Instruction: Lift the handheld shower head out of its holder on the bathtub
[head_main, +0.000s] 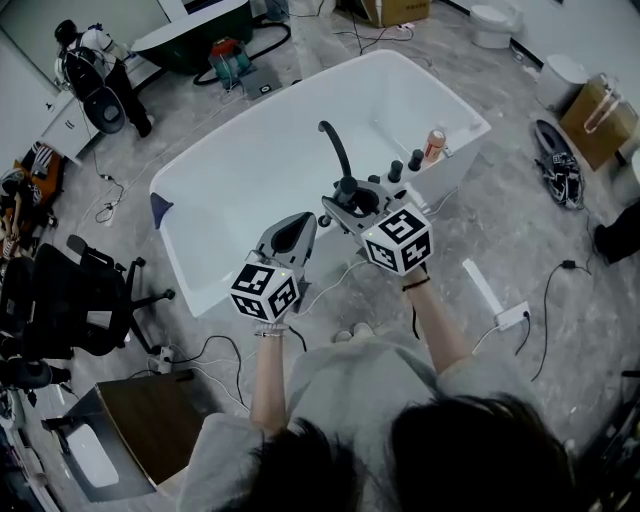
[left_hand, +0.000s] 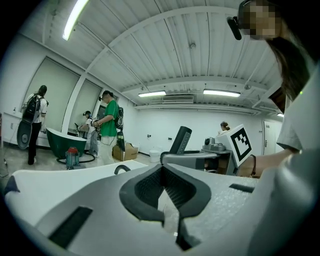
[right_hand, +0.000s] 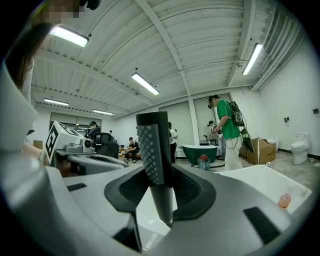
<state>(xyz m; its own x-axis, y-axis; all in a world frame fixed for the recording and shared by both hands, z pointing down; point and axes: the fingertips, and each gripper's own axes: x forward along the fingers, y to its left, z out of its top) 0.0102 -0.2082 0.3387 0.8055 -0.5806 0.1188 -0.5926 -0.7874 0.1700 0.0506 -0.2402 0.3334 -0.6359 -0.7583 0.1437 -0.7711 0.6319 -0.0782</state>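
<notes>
The white bathtub (head_main: 215, 215) lies slantwise ahead of me. My right gripper (head_main: 352, 203) is over its near rim, shut on the black handheld shower head (head_main: 360, 198). In the right gripper view the shower head (right_hand: 154, 150) stands upright between the pads, its nubbed face turned left. It also shows from the side in the left gripper view (left_hand: 180, 140). My left gripper (head_main: 297, 228) hovers just left of the right one, above the rim. Its jaws (left_hand: 161, 172) are shut with nothing between them. The black curved faucet (head_main: 335, 150) rises beyond the grippers.
Two black knobs (head_main: 405, 165) and a pink bottle (head_main: 434, 145) stand on the tub's right ledge. An office chair (head_main: 70, 300) is at the left, and cables (head_main: 545, 300) run over the floor. A green tub (right_hand: 199, 152) and several people stand further off.
</notes>
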